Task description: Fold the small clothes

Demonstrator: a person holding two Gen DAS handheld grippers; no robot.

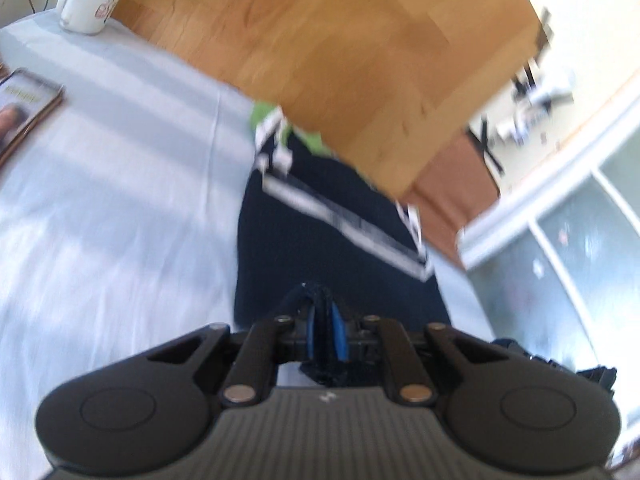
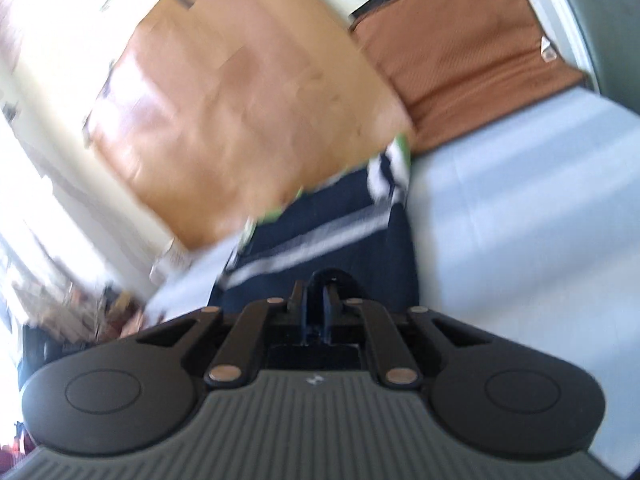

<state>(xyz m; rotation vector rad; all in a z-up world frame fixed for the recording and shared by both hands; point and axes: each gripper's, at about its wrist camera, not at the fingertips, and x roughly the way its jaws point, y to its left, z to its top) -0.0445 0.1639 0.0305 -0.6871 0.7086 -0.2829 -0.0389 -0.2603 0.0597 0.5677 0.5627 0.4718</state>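
Navy garment (image 1: 320, 240) with white stripe lies on the pale-covered bench (image 1: 120, 200), just beside the wooden panel (image 1: 340, 60). Left gripper (image 1: 326, 336) and right gripper (image 2: 320, 308) fingers both clamp its near edge.

The garment (image 1: 320, 240) lies on the sheet-covered surface (image 1: 120, 200), its far end reaching under the wooden board (image 1: 340, 60), apparently. The left gripper (image 1: 324, 336) and right gripper (image 2: 320, 312) each sit at its near edge. Far left stand a mug (image 1: 90, 0) and a magazine (image 1: 24, 108); a cushion (image 2: 460, 60) lies right of the board.
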